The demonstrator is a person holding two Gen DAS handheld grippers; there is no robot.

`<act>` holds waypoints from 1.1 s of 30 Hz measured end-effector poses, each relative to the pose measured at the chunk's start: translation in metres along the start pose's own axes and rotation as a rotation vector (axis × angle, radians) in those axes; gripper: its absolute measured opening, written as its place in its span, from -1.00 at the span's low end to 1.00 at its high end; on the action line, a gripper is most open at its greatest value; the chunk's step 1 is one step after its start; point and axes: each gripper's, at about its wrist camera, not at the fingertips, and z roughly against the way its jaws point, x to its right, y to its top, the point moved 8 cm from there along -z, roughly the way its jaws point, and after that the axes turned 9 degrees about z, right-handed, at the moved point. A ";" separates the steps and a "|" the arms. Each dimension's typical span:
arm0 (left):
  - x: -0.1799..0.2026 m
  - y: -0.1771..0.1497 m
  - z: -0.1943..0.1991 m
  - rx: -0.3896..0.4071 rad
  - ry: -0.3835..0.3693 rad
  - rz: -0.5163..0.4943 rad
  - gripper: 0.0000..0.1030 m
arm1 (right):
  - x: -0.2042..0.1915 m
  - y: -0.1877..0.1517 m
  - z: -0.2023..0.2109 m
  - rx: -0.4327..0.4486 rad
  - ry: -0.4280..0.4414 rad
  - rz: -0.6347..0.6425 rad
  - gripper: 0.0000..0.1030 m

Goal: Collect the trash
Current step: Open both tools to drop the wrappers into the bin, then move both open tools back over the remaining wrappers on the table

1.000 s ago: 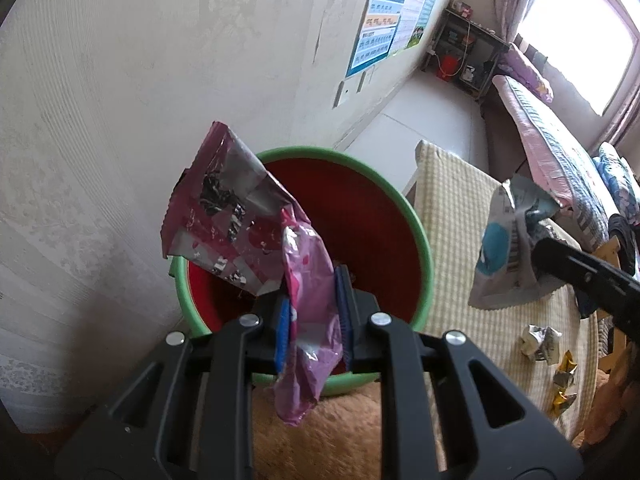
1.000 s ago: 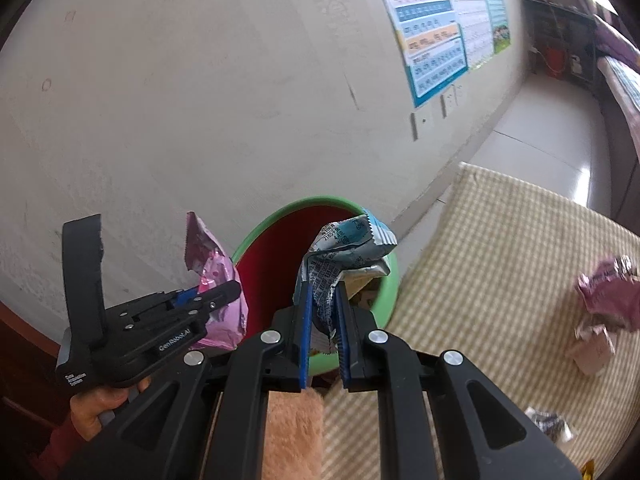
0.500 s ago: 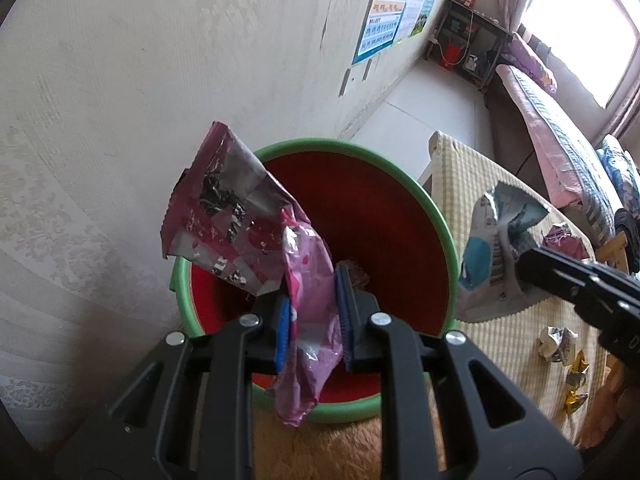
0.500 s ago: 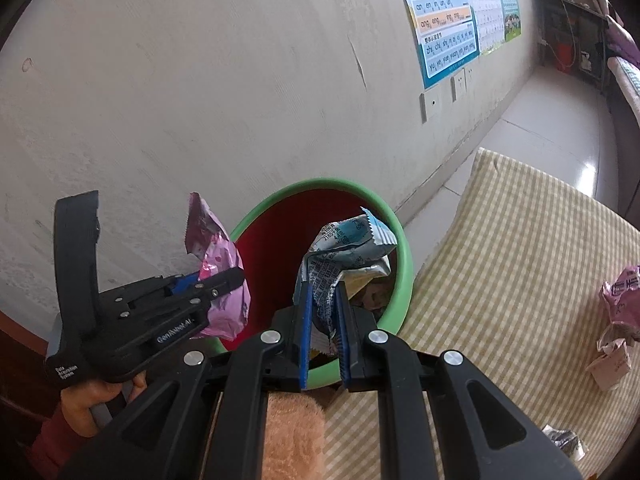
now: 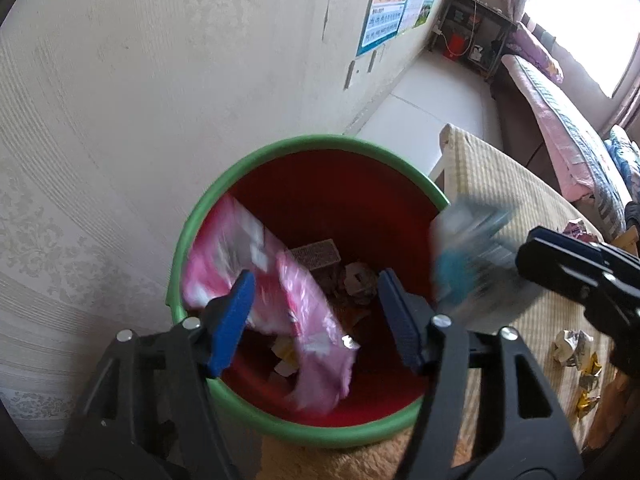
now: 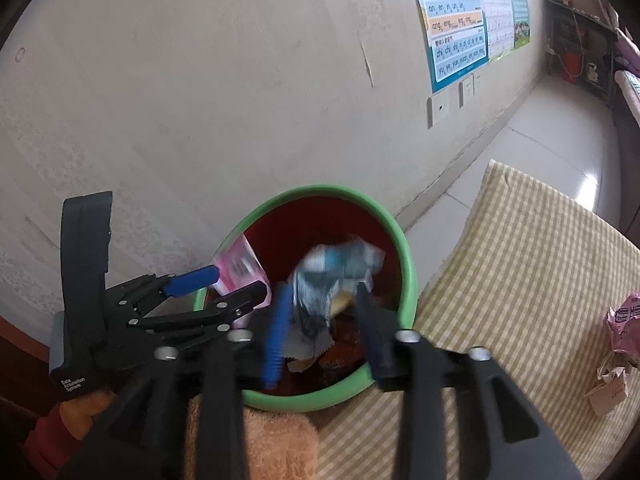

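The bin (image 5: 200,216) looks like smooth plastic. The pink wrapper (image 5: 304,312) at its nine o'clock is glossy film. The checked cloth (image 6: 520,264) is matt weave.

Black hand-held gripper (image 5: 316,320), blue pads (image 5: 232,324)

The left tool (image 5: 316,312), seen from its wrist camera, has just been opening, its blue pads spread over a red bin with a green rim (image 5: 320,142). A blurred pink wrapper (image 5: 304,320) lies loose between the pads, inside the bin. At right, the right tool (image 5: 576,264) hovers beside a blurred blue-and-white wrapper (image 5: 468,264). Crumpled scraps (image 5: 572,348) sit on the checked cloth (image 5: 500,184).
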 end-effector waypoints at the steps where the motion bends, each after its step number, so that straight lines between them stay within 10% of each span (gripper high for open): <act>1: 0.000 0.000 0.001 0.000 0.001 0.002 0.19 | 0.000 0.000 0.001 0.004 -0.004 0.005 -0.25; 14: 0.026 -0.013 0.048 0.058 -0.030 0.004 0.19 | 0.029 -0.040 0.073 0.059 -0.110 -0.044 -0.09; 33: 0.154 -0.084 0.088 0.025 -0.208 -0.143 0.26 | 0.095 -0.189 0.184 0.060 -0.318 -0.267 0.17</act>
